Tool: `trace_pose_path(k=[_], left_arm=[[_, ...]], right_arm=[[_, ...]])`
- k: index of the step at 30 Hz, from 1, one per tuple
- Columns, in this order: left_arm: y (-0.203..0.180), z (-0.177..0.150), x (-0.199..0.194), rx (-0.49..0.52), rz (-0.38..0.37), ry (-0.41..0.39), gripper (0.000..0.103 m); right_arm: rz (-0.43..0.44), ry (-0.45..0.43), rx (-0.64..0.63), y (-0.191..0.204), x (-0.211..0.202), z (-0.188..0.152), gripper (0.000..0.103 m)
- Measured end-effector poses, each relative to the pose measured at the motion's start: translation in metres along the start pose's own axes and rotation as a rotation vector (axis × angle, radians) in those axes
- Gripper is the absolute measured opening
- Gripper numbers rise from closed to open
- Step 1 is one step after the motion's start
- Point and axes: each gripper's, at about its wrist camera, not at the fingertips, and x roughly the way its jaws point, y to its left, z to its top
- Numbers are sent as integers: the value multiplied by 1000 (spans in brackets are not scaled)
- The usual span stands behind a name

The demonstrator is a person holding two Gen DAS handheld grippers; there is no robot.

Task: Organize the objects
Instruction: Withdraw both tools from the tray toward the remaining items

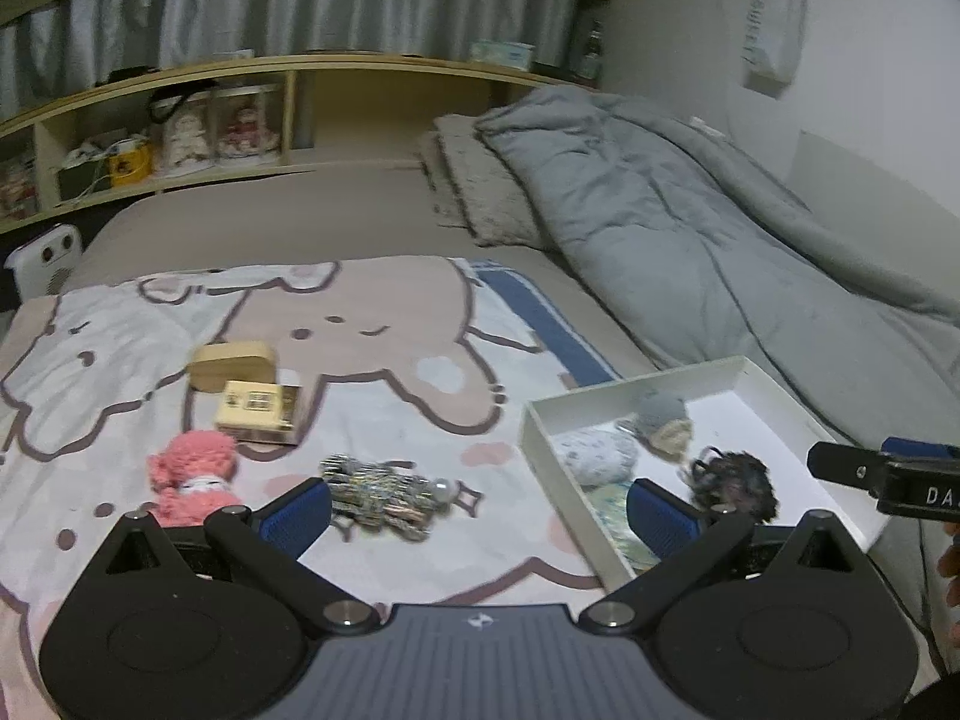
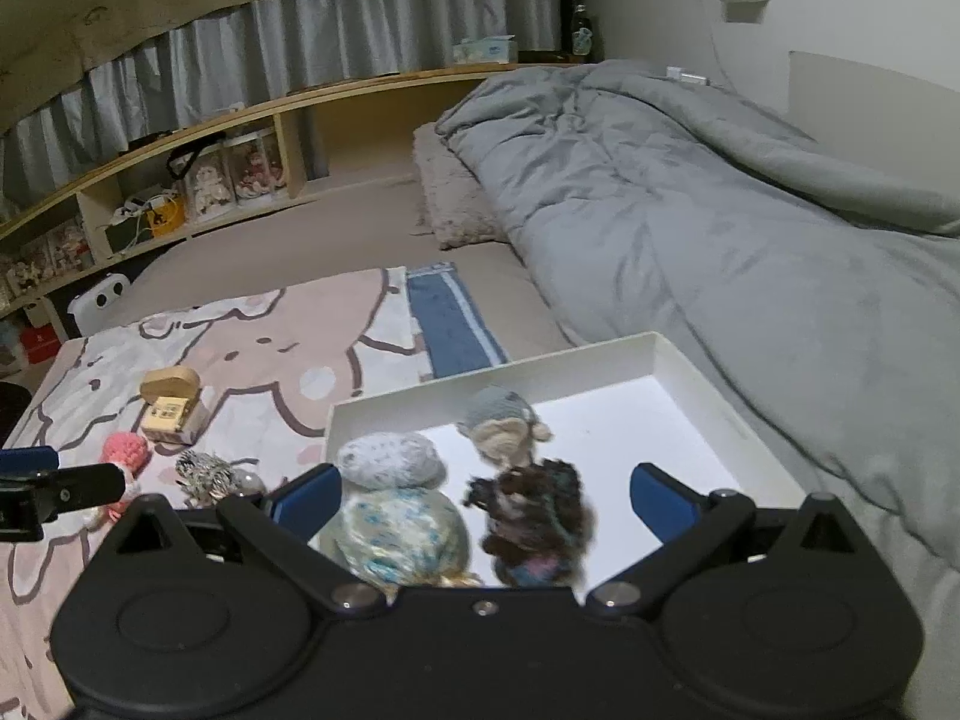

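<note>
A white box tray [image 1: 543, 447] [image 2: 654, 351] lies on the bed and holds several knitted toys: a grey-white one [image 2: 390, 459], a grey-capped doll [image 2: 501, 423], a pale blue-yellow one [image 2: 402, 531] and a dark brown one [image 2: 534, 516] [image 1: 735, 480]. On the cartoon blanket [image 1: 360, 324] lie a pink knitted doll [image 1: 192, 474] [image 2: 123, 453], a metallic grey toy [image 1: 384, 489] [image 2: 210, 474] and a small wooden box [image 1: 252, 393] [image 2: 171, 402]. My left gripper [image 1: 480, 510] is open above the blanket, between the metallic toy and the tray. My right gripper [image 2: 483, 495] is open over the tray's near end, empty.
A grey duvet [image 1: 690, 222] [image 2: 690, 210] is bunched along the right beside the tray. A folded pillow [image 1: 474, 180] lies at the far end. Wooden shelves [image 1: 180, 120] with jars and clutter run behind the bed. A white device [image 1: 45, 258] stands at the far left.
</note>
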Motion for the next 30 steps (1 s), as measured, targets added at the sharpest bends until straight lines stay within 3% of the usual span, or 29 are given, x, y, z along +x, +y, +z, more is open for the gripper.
trace_pose_path(k=[16, 30], left_arm=[[86, 17, -15, -134, 199, -70, 103], [135, 18, -4, -249, 321, -64, 103]], right_arm=[[176, -14, -67, 82, 50, 23, 103], [215, 39, -31, 134, 105, 26, 103]])
